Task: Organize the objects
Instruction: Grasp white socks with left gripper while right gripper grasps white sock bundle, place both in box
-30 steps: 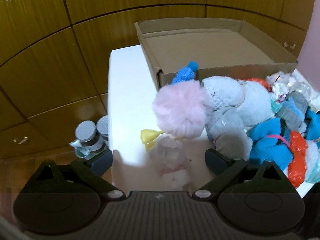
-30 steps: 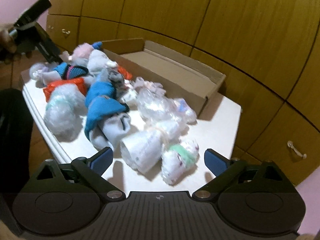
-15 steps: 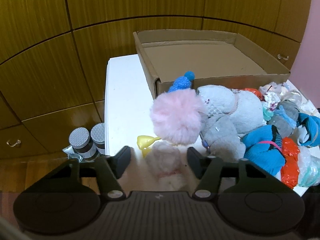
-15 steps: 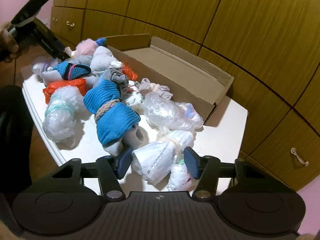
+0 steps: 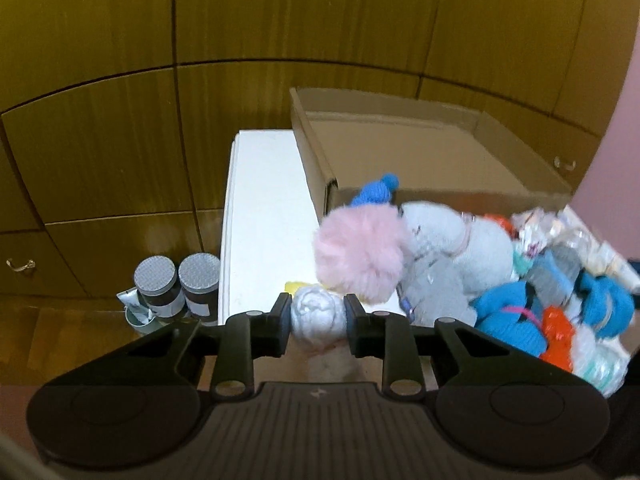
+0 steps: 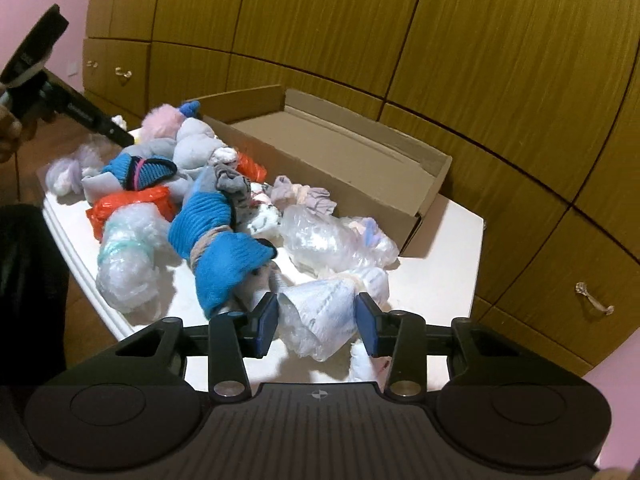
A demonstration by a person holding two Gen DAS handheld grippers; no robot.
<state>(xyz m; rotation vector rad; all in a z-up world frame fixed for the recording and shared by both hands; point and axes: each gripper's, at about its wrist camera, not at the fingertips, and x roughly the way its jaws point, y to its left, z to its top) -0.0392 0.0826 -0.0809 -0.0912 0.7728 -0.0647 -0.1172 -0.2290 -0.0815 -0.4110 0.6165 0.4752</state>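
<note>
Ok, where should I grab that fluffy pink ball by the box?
Pinch the pink ball across its round middle, coming from the bare tabletop on its left. Grey bundles press against its right side, and the cardboard box stands just behind.

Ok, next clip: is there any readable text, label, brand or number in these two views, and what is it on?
No text can be read in either view.
Two dark jars on the floor carry pale labels, too small and blurred to read.
The left gripper, seen from the right wrist view, has a pale strip of marks, illegible.
The white bundle between the right jaws shows faint grey lines, not legible as text.
The cardboard box shows no print.
</note>
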